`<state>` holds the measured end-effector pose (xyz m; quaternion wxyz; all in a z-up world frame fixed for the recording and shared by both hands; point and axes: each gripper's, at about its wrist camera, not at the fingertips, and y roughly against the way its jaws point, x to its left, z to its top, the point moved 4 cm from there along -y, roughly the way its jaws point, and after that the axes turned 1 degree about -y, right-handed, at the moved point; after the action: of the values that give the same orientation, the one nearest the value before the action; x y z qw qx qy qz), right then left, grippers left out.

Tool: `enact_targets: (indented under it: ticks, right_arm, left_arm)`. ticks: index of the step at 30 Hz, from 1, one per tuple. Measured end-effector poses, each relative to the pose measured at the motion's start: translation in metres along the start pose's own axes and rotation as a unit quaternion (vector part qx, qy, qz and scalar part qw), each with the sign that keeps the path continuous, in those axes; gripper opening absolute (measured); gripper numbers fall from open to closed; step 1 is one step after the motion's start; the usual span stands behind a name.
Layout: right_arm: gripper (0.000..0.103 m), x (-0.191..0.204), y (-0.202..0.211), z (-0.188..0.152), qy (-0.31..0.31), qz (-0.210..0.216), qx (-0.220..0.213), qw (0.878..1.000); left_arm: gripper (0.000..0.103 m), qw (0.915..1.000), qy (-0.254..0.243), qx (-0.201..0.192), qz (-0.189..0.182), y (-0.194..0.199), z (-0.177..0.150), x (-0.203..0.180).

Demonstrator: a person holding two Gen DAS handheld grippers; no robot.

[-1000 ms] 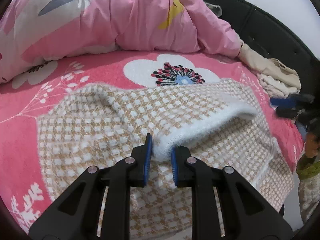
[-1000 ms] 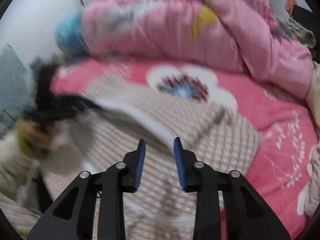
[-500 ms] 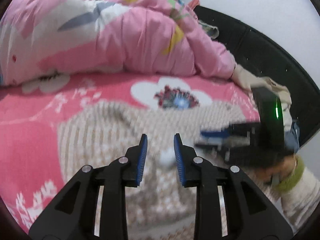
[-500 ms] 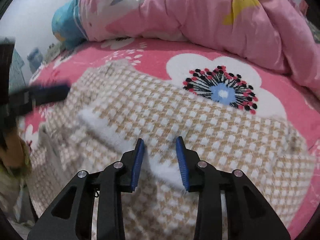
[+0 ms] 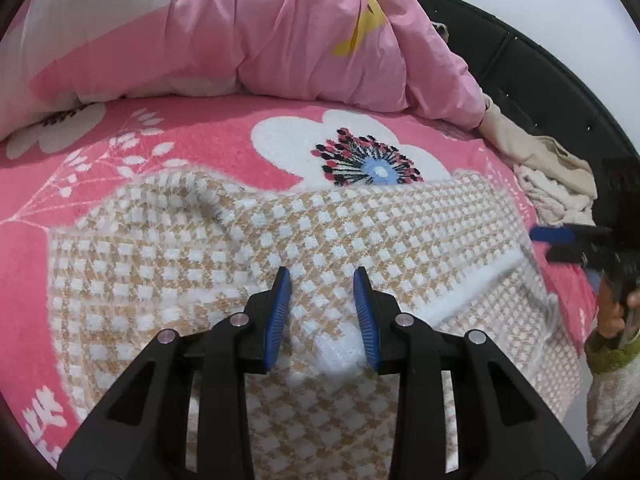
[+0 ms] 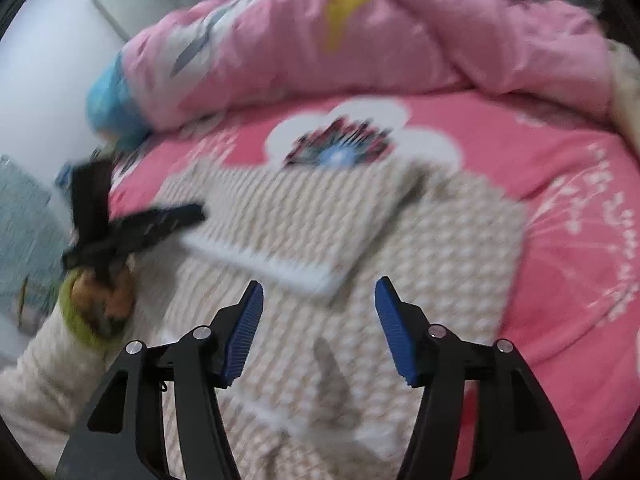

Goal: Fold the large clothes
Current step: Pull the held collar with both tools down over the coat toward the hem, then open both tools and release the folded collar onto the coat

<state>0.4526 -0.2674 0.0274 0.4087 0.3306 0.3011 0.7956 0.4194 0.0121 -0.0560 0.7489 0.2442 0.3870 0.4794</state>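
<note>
A beige-and-white checked knit sweater (image 5: 360,232) lies spread on the pink flowered bed cover (image 5: 224,136). One part is folded over, and its white hem band (image 5: 476,284) runs across the body. My left gripper (image 5: 321,272) hovers low over the sweater; its jaws are opening, the pads pressing on nothing, with cloth lying loose under the gap. My right gripper (image 6: 320,282) is above the folded flap's white hem (image 6: 280,268), its jaws opening wide and empty. That view is blurred. Each gripper also shows in the other's view: right gripper (image 5: 560,236), left gripper (image 6: 160,220).
A bunched pink duvet (image 5: 280,40) fills the far side of the bed. A black padded headboard (image 5: 532,72) curves along the right, with a heap of beige clothes (image 5: 548,164) beside it. A blue pillow (image 6: 112,108) lies at the far left. A cream sleeve (image 6: 52,368) holds the left gripper.
The left gripper let go of the white hem it was pinching, and the flap now lies flat on the sweater. Both grippers' jaws widened, the right one most, and both dropped slightly.
</note>
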Motion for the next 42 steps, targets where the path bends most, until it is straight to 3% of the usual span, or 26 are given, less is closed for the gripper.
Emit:
enact_targets:
  ticks: [3, 5, 7, 10, 15, 20, 23, 25, 27, 29, 32, 33, 36, 39, 41, 42]
  right_arm:
    - [0.057, -0.010, -0.028, 0.009, -0.039, 0.009, 0.025, 0.999]
    - [0.047, -0.009, -0.044, 0.013, -0.027, -0.009, 0.026, 0.999]
    - [0.023, -0.004, -0.046, 0.017, -0.013, -0.011, 0.019, 1.000]
    - [0.014, 0.005, -0.038, 0.030, 0.015, -0.040, -0.012, 0.999]
    - [0.015, -0.010, -0.062, 0.018, 0.034, -0.075, 0.010, 0.997]
    - [0.034, -0.020, -0.028, 0.013, -0.010, -0.069, 0.001, 0.998]
    - [0.038, -0.006, 0.002, 0.023, 0.012, -0.086, -0.039, 0.995]
    - [0.045, 0.010, 0.008, 0.039, 0.023, -0.067, -0.059, 0.996]
    - [0.047, 0.025, -0.005, 0.052, 0.038, -0.066, -0.060, 0.995]
    - [0.048, 0.041, -0.031, 0.058, 0.059, -0.067, -0.047, 0.995]
    - [0.048, 0.040, -0.081, 0.053, 0.081, -0.109, -0.007, 0.991]
    - [0.048, 0.035, -0.093, 0.048, 0.090, -0.116, 0.003, 0.989]
    - [0.048, 0.020, -0.083, 0.037, 0.075, -0.078, -0.011, 0.994]
    - [0.048, 0.009, -0.062, 0.034, 0.030, -0.056, -0.004, 0.998]
    - [0.048, 0.013, -0.049, 0.036, 0.021, -0.055, -0.012, 0.998]
    - [0.048, 0.021, -0.041, 0.039, 0.024, -0.046, -0.024, 0.998]
  left_arm:
    - [0.032, 0.9999, 0.011, -0.007, -0.003, 0.004, -0.003, 0.002]
    - [0.032, 0.9997, 0.015, -0.016, -0.006, 0.007, -0.007, 0.003]
    - [0.032, 0.9996, 0.018, -0.023, -0.009, 0.005, -0.008, 0.004]
    - [0.032, 0.9992, 0.024, -0.031, -0.012, 0.006, -0.008, 0.005]
    - [0.032, 0.9991, 0.017, -0.038, 0.004, 0.003, -0.010, -0.001]
    - [0.032, 0.9995, 0.003, -0.027, 0.017, 0.016, -0.007, 0.000]
    - [0.032, 0.9979, -0.013, -0.050, 0.038, 0.035, 0.012, 0.002]
    - [0.032, 0.9968, -0.009, -0.064, 0.046, 0.040, 0.030, 0.003]
    - [0.037, 0.9973, 0.008, -0.067, 0.028, 0.033, 0.054, 0.000]
    - [0.042, 0.9983, 0.006, -0.046, 0.035, 0.010, 0.068, -0.003]
    - [0.045, 0.9939, -0.005, 0.034, 0.105, -0.042, 0.061, 0.010]
    - [0.045, 0.9937, -0.005, 0.040, 0.105, -0.049, 0.057, 0.015]
    - [0.045, 0.9968, 0.044, 0.025, 0.062, -0.041, 0.053, 0.034]
    - [0.045, 0.9960, 0.042, 0.024, 0.075, -0.030, 0.052, 0.039]
    - [0.042, 0.9944, 0.023, 0.001, 0.103, -0.016, 0.057, 0.034]
    - [0.042, 0.9960, 0.009, -0.012, 0.088, -0.009, 0.061, 0.024]
